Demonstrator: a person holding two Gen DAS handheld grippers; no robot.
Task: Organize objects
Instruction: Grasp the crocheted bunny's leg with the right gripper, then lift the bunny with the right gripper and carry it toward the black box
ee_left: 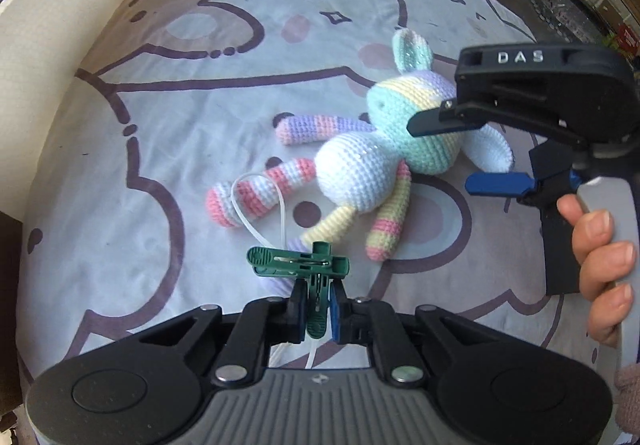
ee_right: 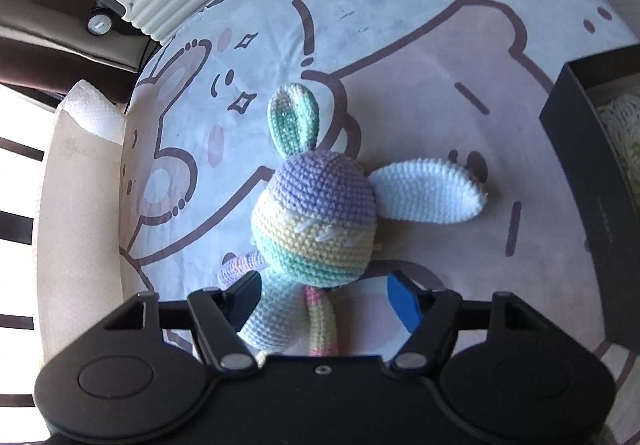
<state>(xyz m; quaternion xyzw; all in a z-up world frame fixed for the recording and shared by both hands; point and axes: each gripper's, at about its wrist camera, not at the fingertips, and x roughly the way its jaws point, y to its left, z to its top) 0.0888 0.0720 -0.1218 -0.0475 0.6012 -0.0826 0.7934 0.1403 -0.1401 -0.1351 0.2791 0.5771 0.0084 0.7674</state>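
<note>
Black hand-held gripper (ee_left: 452, 151) marked "DAS", blue pads, grey handle.

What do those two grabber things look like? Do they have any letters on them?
Both are black plastic tools with two jointed fingers and blue pads. The left gripper has a grey ribbed base and round silver rivets. The right gripper has white letters "DAS" on top and a grey handle. At the bottom right edge there is a bit of fuzzy pinkish sleeve.
</note>
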